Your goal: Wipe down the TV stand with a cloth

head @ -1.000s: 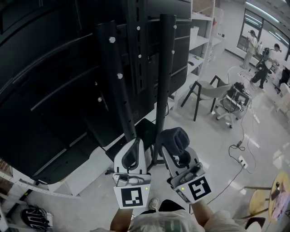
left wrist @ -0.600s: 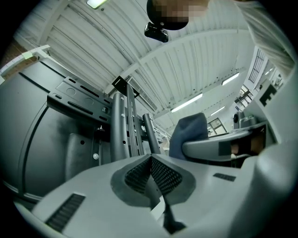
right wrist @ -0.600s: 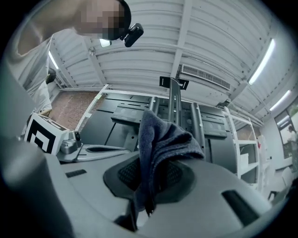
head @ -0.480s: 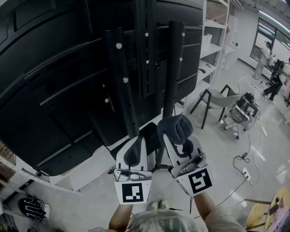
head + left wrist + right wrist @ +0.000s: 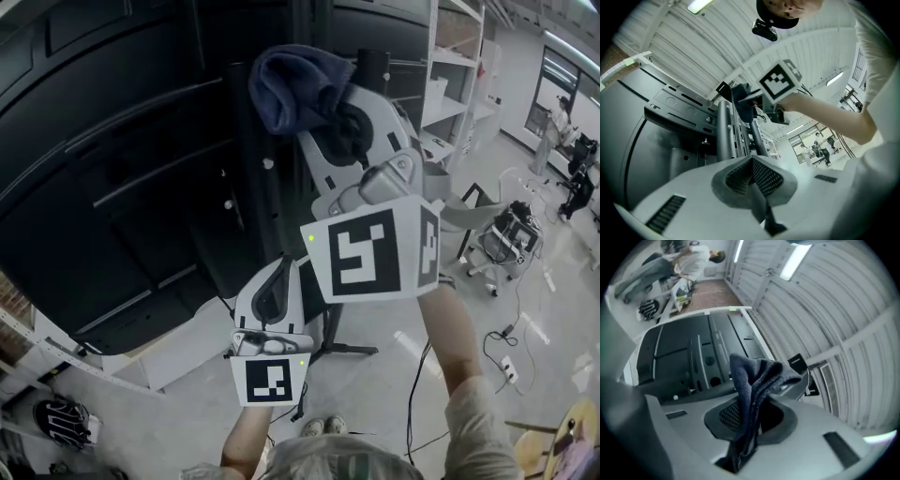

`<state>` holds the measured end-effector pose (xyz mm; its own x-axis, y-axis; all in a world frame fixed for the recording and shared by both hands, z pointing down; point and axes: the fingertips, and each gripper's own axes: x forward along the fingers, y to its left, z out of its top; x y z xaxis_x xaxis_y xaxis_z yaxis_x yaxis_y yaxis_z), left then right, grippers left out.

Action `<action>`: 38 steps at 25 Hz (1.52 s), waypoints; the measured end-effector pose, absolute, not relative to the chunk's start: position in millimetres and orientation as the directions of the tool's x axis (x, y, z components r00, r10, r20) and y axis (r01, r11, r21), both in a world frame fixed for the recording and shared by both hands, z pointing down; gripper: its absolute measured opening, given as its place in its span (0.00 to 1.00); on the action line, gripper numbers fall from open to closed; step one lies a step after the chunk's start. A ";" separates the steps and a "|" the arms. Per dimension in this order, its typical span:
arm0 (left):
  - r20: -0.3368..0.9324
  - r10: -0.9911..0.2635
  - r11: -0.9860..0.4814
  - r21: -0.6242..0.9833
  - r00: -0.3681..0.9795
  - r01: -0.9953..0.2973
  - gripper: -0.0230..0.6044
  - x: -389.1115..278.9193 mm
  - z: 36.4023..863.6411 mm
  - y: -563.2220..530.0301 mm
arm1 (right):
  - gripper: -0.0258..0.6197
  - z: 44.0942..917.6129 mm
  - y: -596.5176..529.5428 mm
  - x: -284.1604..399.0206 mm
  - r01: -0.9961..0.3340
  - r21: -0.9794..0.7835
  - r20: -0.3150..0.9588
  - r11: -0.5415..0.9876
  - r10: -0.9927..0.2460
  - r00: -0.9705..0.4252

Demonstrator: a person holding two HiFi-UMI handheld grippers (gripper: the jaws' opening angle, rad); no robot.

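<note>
Right gripper (image 5: pixel 330 127) jaws are clamped on a dark blue cloth (image 5: pixel 295 82), which is held high before the upright poles of the black TV stand (image 5: pixel 246 178). Contact cannot be judged. Lower down, the left gripper (image 5: pixel 273 298) is seen with jaws pressed together on nothing.

Room: workshop interior, pale glossy floor (image 5: pixel 375 370).
White shelving (image 5: pixel 448 84) stands at right; wheeled chair (image 5: pixel 497 246) beyond it; cables (image 5: pixel 410 417) trail across floor; glazed windows (image 5: pixel 561 75) at far end; ribbed ceiling (image 5: pixel 843 301) carries strip lights (image 5: pixel 793 261).
</note>
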<state>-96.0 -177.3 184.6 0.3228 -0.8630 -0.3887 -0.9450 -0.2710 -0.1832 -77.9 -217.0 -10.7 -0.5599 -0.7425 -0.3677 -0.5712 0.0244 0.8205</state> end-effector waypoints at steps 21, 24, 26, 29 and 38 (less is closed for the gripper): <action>-0.408 -0.868 -0.197 -0.242 0.283 -0.950 0.06 -102.6 168.9 -172.1 | 0.14 -37.4 -224.5 -133.0 -0.372 0.895 -0.418 -0.246 -0.754 -0.507; -0.403 -0.871 -0.186 -0.255 0.279 -0.949 0.06 -101.7 169.9 -171.3 | 0.14 -27.4 -224.8 -134.5 -0.349 0.900 -0.415 -0.261 -0.759 -0.502; -0.407 -0.873 -0.175 -0.250 0.267 -0.952 0.06 -103.3 171.1 -169.5 | 0.14 -19.7 -223.9 -135.3 -0.337 0.904 -0.408 -0.262 -0.762 -0.503; -0.398 -0.884 -0.153 -0.247 0.244 -0.957 0.06 -108.6 176.5 -165.4 | 0.13 -6.0 -222.5 -135.0 -0.327 0.909 -0.399 -0.258 -0.766 -0.504; -0.357 -0.924 -0.072 -0.194 0.139 -0.978 0.06 -150.0 202.8 -153.5 | 0.13 37.6 -224.3 -138.4 -0.319 0.922 -0.361 -0.219 -0.783 -0.507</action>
